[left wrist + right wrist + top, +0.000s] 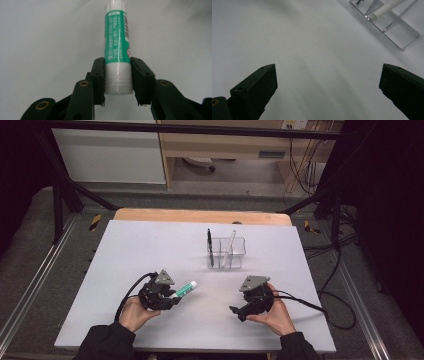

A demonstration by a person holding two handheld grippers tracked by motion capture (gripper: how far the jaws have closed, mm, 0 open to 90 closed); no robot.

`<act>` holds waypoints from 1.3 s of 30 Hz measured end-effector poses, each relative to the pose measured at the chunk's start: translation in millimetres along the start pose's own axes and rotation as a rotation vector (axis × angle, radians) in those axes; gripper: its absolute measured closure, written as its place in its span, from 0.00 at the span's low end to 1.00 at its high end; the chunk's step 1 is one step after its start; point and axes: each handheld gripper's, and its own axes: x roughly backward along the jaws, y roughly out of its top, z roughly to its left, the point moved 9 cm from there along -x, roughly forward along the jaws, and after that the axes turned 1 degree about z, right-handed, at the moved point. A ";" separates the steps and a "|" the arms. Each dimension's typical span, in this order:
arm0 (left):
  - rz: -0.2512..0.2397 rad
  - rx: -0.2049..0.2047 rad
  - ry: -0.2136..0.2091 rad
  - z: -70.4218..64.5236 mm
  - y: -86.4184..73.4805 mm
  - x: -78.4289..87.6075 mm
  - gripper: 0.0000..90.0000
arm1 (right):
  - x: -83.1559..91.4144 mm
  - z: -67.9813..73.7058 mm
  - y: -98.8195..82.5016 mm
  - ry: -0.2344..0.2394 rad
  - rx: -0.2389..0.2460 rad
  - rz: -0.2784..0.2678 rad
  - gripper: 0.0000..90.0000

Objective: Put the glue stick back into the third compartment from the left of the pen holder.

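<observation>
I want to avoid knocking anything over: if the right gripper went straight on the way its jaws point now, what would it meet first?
Probably nothing soon. The right gripper has open, empty jaws facing bare white table. The clear organizer with its white pen sits off to the upper right of that line, though depth is hard to judge.

Worktop (150, 250) evenly lit from above, surroundings near black. Soft shadows, mild glare on tube (117, 47). Both gripper views slightly soft; fingers (254, 92) dark, low detail.
</observation>
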 end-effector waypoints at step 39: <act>0.121 -0.186 -0.112 -49.3 58.3 -26.7 0.72 | -8.3 31.8 39.6 -0.047 0.507 0.053 0.16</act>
